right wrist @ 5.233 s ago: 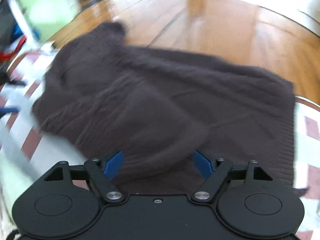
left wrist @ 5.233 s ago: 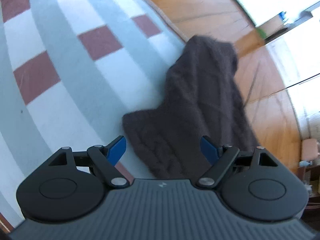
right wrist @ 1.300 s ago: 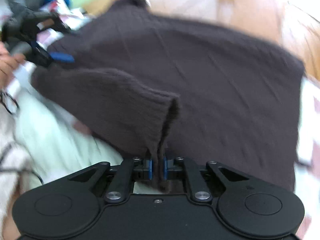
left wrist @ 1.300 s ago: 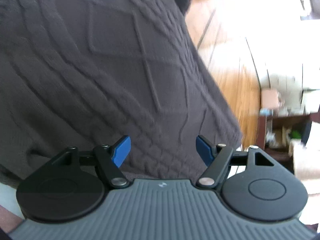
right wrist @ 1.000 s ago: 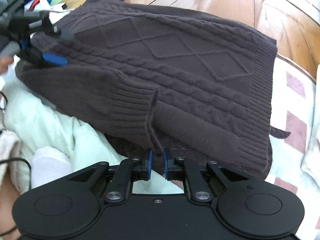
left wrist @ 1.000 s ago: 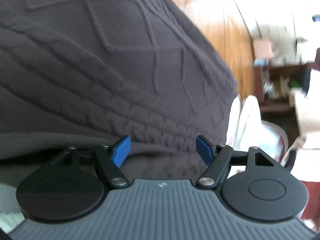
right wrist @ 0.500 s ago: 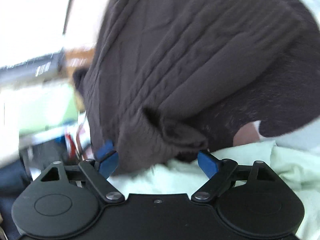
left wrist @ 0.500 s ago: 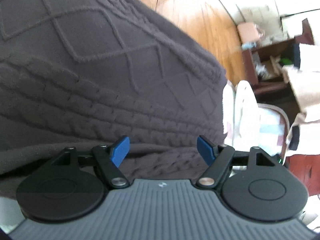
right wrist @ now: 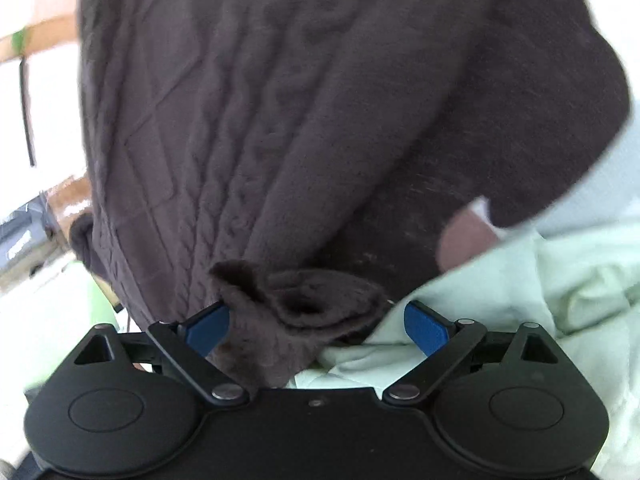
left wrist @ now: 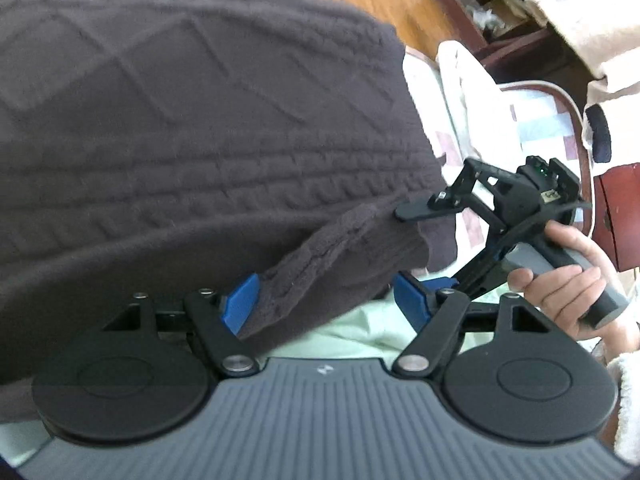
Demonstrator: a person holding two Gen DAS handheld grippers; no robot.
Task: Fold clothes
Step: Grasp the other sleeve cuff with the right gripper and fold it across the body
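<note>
A: The dark cable-knit sweater (left wrist: 192, 128) is bundled low, right in front of both tools, lying over a pale green cloth (right wrist: 560, 280). A sleeve is laid across the body, with its ribbed cuff (right wrist: 304, 300) bunched at the near edge.

B: And the left gripper (left wrist: 328, 300)?

A: Spread wide, blue pads apart. The sweater's thick folded edge lies between them, touching the left pad, but nothing is pinched.

B: The right gripper (right wrist: 316, 326)?

A: Same story: jaws apart, the cuff slumped in the gap, not clamped. From the left camera you can see the right hand (left wrist: 568, 276) wrapped round its handle just past the sweater's corner.

B: So how far along?

A: I'd say partway. One sleeve looks folded in and the body seems doubled over, but the bundle is lumpy and that cuff is loose. Squaring it up is probably left. The patterned mat (left wrist: 532, 120) beyond shows only in a sliver.
</note>
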